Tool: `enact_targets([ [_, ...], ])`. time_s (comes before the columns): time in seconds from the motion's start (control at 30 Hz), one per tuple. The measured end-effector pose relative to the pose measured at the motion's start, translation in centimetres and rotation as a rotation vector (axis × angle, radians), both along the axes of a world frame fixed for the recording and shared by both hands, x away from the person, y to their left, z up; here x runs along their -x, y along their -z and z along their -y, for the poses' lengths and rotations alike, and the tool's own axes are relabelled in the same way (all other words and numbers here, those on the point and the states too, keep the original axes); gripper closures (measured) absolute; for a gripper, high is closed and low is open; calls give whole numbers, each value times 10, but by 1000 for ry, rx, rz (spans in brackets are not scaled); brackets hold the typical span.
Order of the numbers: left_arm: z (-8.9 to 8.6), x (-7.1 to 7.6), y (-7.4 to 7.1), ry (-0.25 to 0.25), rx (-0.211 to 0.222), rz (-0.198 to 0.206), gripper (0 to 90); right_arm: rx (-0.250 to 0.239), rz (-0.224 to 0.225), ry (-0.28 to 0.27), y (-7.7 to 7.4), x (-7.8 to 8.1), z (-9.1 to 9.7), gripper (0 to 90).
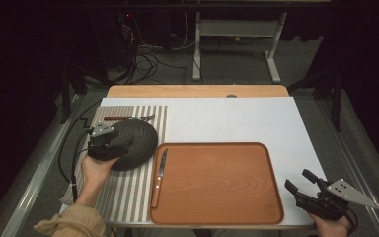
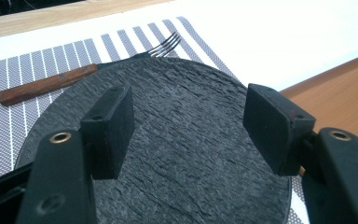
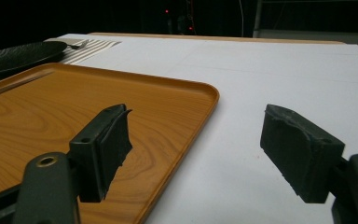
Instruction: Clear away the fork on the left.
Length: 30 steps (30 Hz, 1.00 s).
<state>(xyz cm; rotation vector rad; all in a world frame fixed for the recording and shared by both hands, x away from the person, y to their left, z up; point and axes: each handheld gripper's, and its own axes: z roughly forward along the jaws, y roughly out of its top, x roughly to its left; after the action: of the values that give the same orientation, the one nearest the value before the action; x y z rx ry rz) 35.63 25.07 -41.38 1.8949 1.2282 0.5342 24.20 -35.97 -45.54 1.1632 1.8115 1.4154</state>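
The plate (image 1: 134, 142), a round dark disc with a rough, slate-like surface, lay at left of centre in the high view, on the striped mat (image 1: 128, 197). The left gripper (image 1: 109, 140) hovered over the plate's left part with its jaws spread apart; in the left gripper view the two black pads (image 2: 114, 126) stood well apart above the plate (image 2: 186, 149), closed on nothing. Whether the pads touched the plate cannot be told.

Beyond the plate, toward the upper left of the frame, a fork (image 1: 128, 118) with a reddish wooden handle lay crosswise on the mat; in the left gripper view its tines (image 2: 165, 44) showed just past the plate's far rim, and the rim hid its neck.

Just right of the plate sat the tray (image 1: 271, 197), a rounded rectangle of orange wood grain with a raised lip. A knife (image 1: 160, 173) lay along the tray's left edge, its blade pointing to the top of the frame. The rest of the tray floor was bare. The tray's left edge overlapped the mat.

Mat and tray rested on a white sheet (image 1: 237, 118) covering the table (image 1: 197, 91), whose pale wooden far edge showed beyond it.

At lower right, the right gripper (image 1: 303, 185) was held off the tray's right corner, jaws apart. In the right gripper view its pads (image 3: 107, 144) gaped over the tray edge (image 3: 205, 100) and the sheet, holding nothing.
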Motion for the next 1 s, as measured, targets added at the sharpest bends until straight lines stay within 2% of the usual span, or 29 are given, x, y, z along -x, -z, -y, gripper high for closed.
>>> enact_targets([
  [0.17, 1, -4, 0, -1, 6, 4, 316, 1, 0, 1, 0, 0, 0, 243],
  [0.33, 3, -9, 2, 5, -15, 0, 316, 1, -1, 3, 0, 0, 0, 243],
  [0.7, 2, -19, 0, -3, -10, -3, 316, 3, -3, 4, 0, 0, 0, 242],
  [1.0, 4, -31, -1, 9, -26, -25, 316, 0, -4, 12, 0, -1, 1, 241],
])
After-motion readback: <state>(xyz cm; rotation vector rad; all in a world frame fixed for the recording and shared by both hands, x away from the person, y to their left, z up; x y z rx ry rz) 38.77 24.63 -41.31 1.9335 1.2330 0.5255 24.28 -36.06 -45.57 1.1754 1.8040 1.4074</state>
